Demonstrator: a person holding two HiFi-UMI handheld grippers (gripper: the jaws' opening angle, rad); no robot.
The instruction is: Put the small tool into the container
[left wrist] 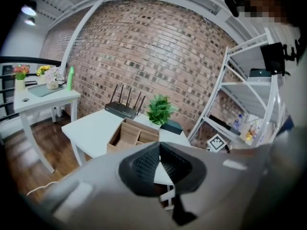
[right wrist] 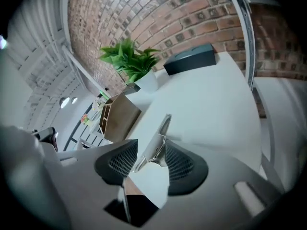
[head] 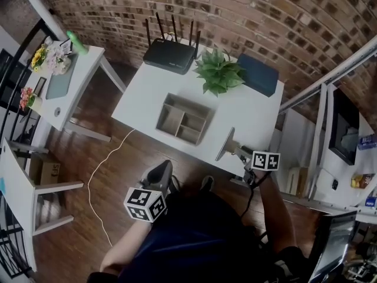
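Our right tongs [right wrist: 152, 159] gape wide around the small tool [right wrist: 158, 140], which lies on the counter [head: 247, 111] to the near right of the container [head: 162, 112]. Left tongs [left wrist: 159, 150] are clenched on nothing. Container's empty: grab, carry and drop all remain.

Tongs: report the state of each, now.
Left tongs: closed, empty.
Right tongs: open, with the tool between them, not gripped.

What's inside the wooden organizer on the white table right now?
Nothing shows: the wooden organizer has bare compartment floors in the head view. Its near walls hide thin strips of floor.
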